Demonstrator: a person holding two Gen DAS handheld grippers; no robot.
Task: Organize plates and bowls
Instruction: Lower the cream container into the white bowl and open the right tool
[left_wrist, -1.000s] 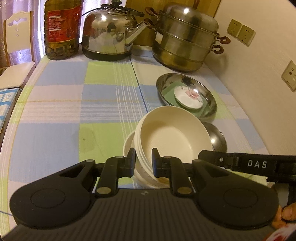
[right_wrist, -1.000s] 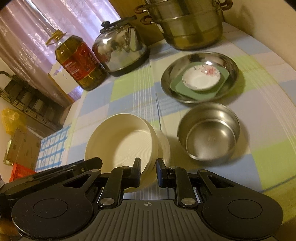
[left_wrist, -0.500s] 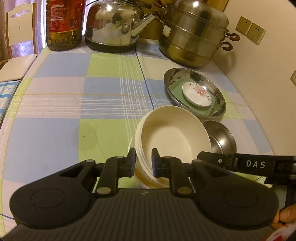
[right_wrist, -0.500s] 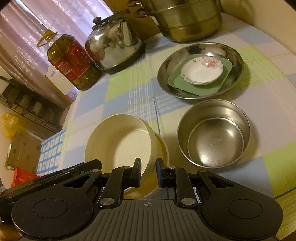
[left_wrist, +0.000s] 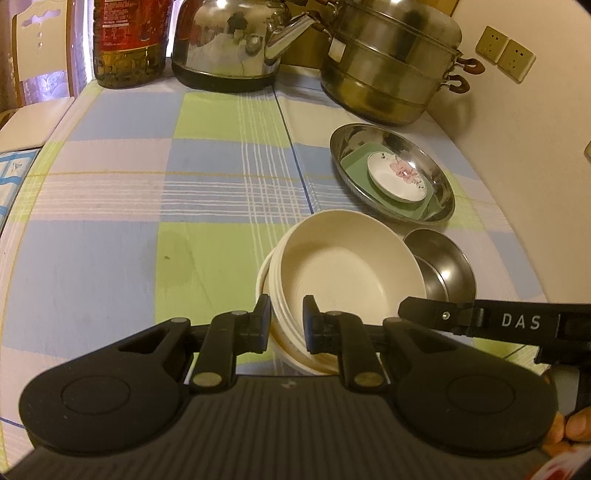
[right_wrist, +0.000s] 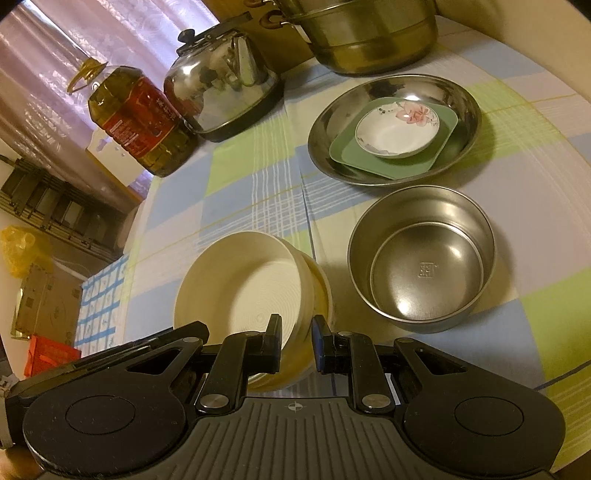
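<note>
Two cream bowls (left_wrist: 343, 273) are held nested and tilted above the checked tablecloth; they also show in the right wrist view (right_wrist: 251, 280). My left gripper (left_wrist: 286, 321) is shut on their near rim. My right gripper (right_wrist: 295, 341) is shut on the rim from the other side. To the right stands a steel bowl (right_wrist: 424, 258) with a smaller steel bowl inside it. Behind it a steel dish (right_wrist: 395, 125) holds a green square plate (right_wrist: 354, 155) and a small flowered saucer (right_wrist: 397, 131).
At the back of the table stand an oil bottle (right_wrist: 136, 118), a steel kettle (right_wrist: 221, 81) and a stacked steamer pot (left_wrist: 391, 62). The wall with sockets (left_wrist: 506, 51) runs along the right. The table edge and a chair (left_wrist: 37, 74) are at the left.
Both grippers have lifted the cream bowls and drawn nearer to the steel bowl and dish; the grips are unchanged.
</note>
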